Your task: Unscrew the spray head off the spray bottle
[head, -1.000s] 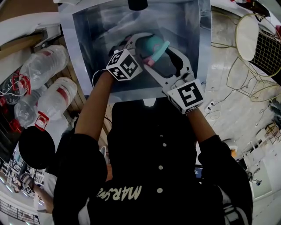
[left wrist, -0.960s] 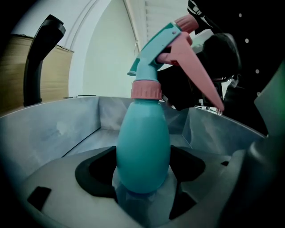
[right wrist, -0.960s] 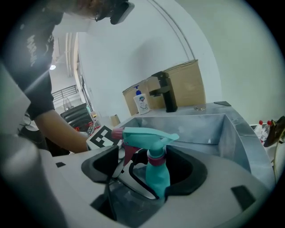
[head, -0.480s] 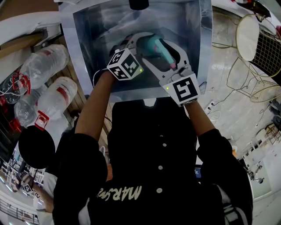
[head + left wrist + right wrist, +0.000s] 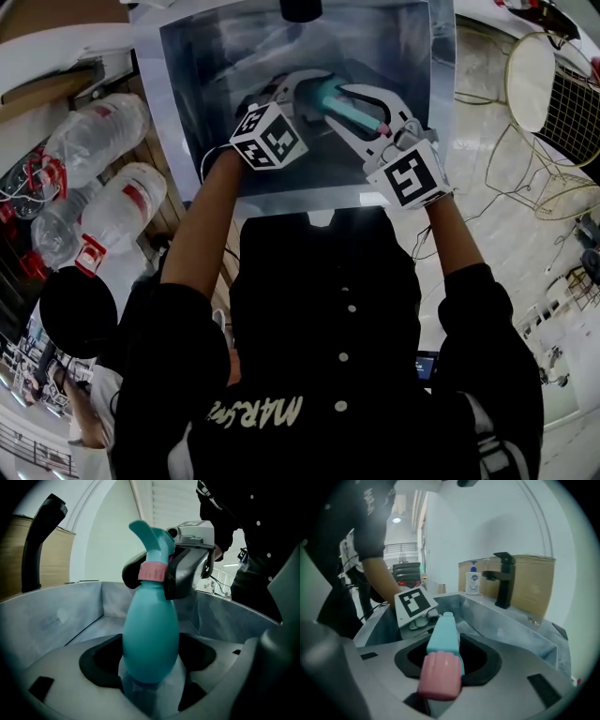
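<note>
A teal spray bottle [image 5: 150,634] stands over the steel sink [image 5: 394,47], its round body between the pads of my left gripper [image 5: 150,672], which is shut on it. A pink collar [image 5: 152,571] joins the body to the teal spray head [image 5: 149,536]. My right gripper [image 5: 161,573] reaches in from the right at collar height. Its jaws have just been closing, and they now press on the spray head [image 5: 444,637], whose pink part [image 5: 439,674] is nearest the camera. In the head view, my left gripper [image 5: 314,89] and right gripper [image 5: 337,105] meet over the basin.
A black faucet [image 5: 504,581] rises at the sink's far rim, with a soap dispenser [image 5: 472,583] beside it. Large water bottles [image 5: 103,131] lie left of the sink. A wire basket [image 5: 553,94] stands at the right.
The right gripper has rolled and its marker cube has swung to the right. Its jaws have narrowed round the spray head, whose pink end has shifted right. The left gripper has stayed put.
</note>
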Action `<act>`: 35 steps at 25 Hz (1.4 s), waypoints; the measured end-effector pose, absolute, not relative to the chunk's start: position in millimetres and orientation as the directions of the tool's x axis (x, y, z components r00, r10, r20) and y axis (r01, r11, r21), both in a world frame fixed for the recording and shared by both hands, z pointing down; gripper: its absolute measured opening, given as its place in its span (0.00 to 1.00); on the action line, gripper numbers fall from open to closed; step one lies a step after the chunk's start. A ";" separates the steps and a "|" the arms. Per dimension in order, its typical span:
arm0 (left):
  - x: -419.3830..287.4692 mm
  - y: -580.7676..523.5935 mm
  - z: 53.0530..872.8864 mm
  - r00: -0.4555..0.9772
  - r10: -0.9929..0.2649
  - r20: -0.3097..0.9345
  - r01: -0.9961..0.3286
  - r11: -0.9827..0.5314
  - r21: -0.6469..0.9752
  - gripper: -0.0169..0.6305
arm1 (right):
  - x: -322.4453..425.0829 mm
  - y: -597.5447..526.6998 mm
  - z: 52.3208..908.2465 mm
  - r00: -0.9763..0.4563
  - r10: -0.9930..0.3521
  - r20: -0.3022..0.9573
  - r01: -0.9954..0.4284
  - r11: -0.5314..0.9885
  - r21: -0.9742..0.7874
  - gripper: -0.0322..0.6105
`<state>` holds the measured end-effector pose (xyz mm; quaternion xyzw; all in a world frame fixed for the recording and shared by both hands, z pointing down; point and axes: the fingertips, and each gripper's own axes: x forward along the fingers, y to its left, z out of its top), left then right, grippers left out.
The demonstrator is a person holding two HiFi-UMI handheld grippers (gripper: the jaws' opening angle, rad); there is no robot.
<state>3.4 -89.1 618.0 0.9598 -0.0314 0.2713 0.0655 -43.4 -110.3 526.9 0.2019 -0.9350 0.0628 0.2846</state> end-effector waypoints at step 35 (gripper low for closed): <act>-0.8 -77.7 621.8 0.757 -0.022 0.654 -0.107 -0.990 0.091 0.61 | -17.4 -108.1 376.2 -0.902 -0.331 0.277 -0.383 0.910 -0.160 0.31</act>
